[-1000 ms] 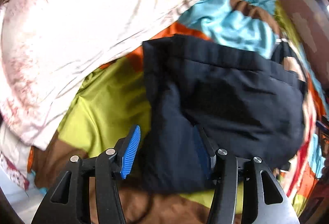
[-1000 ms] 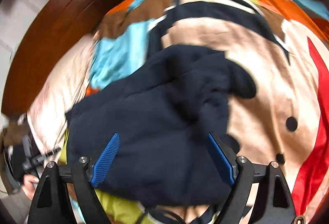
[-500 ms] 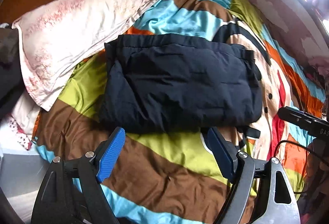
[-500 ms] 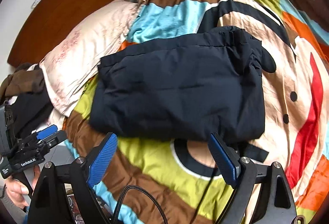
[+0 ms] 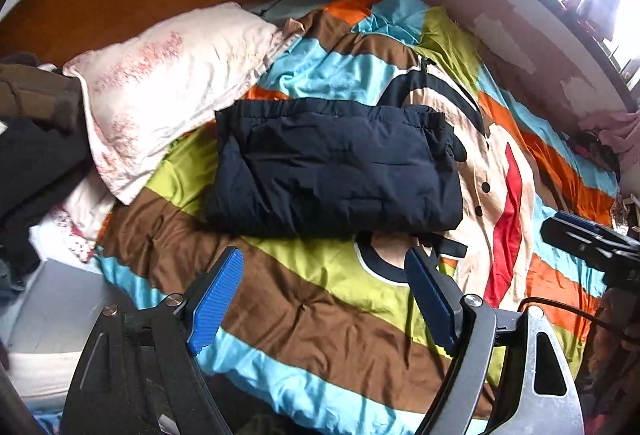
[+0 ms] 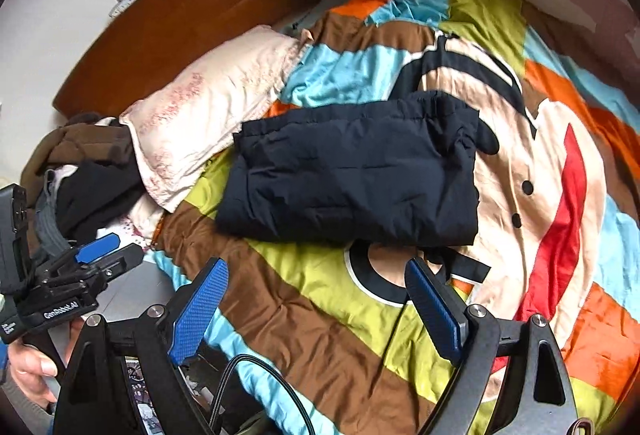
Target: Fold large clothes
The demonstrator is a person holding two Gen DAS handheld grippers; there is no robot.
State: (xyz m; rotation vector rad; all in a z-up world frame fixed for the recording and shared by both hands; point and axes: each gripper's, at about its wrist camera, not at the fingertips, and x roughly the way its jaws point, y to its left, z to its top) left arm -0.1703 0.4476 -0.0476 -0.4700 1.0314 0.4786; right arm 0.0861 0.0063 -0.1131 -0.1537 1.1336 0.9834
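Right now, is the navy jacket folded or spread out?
Folded: the navy jacket lies as a compact, layered rectangle on the striped duvet, no sleeves spread.

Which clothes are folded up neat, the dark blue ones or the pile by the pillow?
The dark blue jacket, a flat bundle on the quilt. The brown-and-black pile is crumpled.

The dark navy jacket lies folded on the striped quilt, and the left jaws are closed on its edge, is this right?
Not quite. The dark navy jacket does lie folded on the striped quilt, but the left gripper is not closed on its edge. In the left wrist view its jaws stand open above the quilt, apart from the jacket, with nothing between them.
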